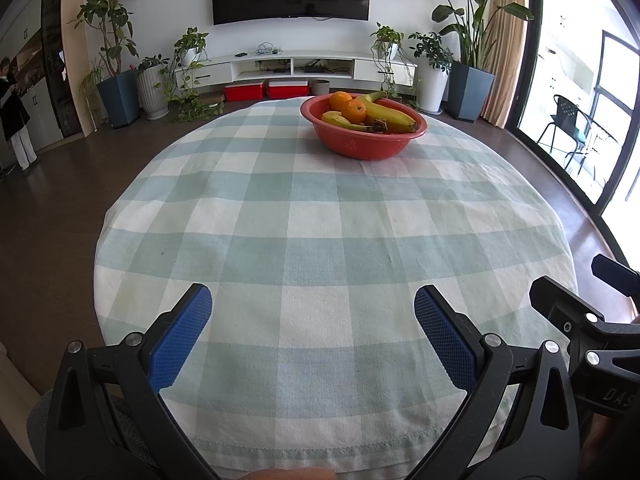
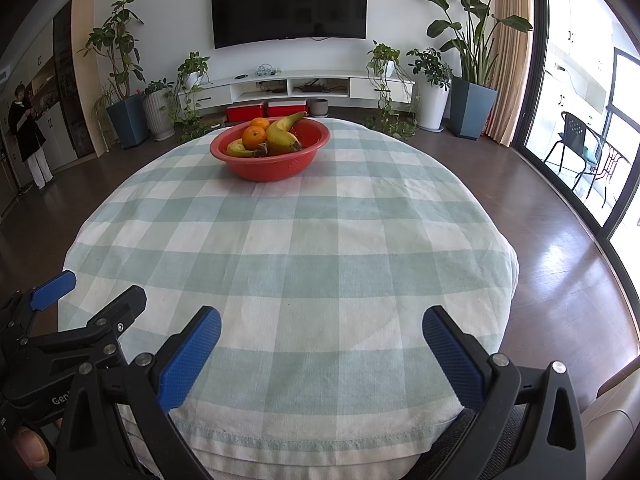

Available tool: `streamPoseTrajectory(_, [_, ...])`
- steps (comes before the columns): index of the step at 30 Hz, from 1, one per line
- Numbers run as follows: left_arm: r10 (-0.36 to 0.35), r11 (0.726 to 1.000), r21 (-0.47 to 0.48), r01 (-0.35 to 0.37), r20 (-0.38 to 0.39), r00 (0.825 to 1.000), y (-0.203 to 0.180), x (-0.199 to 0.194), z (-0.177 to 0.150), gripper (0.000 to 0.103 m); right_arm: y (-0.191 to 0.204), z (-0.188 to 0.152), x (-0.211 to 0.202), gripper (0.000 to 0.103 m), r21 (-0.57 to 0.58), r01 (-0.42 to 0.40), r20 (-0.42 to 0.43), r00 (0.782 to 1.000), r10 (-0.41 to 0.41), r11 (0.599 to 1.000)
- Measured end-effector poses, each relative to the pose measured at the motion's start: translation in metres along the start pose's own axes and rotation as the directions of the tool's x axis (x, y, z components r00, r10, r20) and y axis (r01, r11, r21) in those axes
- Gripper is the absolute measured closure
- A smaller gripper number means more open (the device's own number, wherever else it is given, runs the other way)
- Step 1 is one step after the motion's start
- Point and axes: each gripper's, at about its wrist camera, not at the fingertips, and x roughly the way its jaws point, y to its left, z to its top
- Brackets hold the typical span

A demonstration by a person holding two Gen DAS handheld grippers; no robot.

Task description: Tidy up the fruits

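A red bowl [image 1: 370, 142] stands at the far side of the round table with the green-and-white checked cloth [image 1: 312, 240]. In it lie two oranges [image 1: 354, 111] and two bananas [image 1: 390, 115]. The bowl [image 2: 276, 166], the oranges [image 2: 253, 137] and a banana [image 2: 280, 138] also show in the right wrist view. My left gripper [image 1: 313, 300] is open and empty over the near edge of the table. My right gripper [image 2: 322, 320] is open and empty beside it, also at the near edge.
The right gripper's body [image 1: 592, 320] shows at the right of the left wrist view. Potted plants [image 2: 120, 80], a TV bench [image 2: 296, 86] and red boxes [image 2: 266, 109] stand behind the table. A person [image 2: 28, 140] stands far left. Glass doors [image 2: 600, 120] are right.
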Motion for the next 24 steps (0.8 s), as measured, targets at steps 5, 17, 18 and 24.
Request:
streamPoseTrajectory(5, [0.000, 1.000, 0.000, 0.000, 0.002, 1.000, 0.0001, -0.0002, 0.0003, 0.000, -0.0001, 0.0003, -0.0001, 0.000, 0.000, 0.000, 0.000, 1.000, 0.000, 1.000])
streamPoseTrajectory(17, [0.005, 1.000, -0.001, -0.005, 0.000, 1.000, 0.0004, 0.0000, -0.0003, 0.000, -0.0002, 0.0011, -0.0004, 0.000, 0.000, 0.000, -0.002, 1.000, 0.000, 1.000])
streamPoseTrajectory(18, [0.007, 1.000, -0.003, -0.007, -0.002, 1.000, 0.0007, 0.0002, -0.0018, 0.000, -0.0002, 0.0011, -0.0004, 0.000, -0.001, 0.000, -0.003, 1.000, 0.000, 1.000])
streamPoseTrajectory(24, [0.013, 1.000, -0.022, -0.013, -0.008, 1.000, 0.0056, -0.0007, -0.0070, 0.000, -0.0001, 0.0015, -0.0005, 0.000, -0.001, -0.001, -0.004, 1.000, 0.001, 1.000])
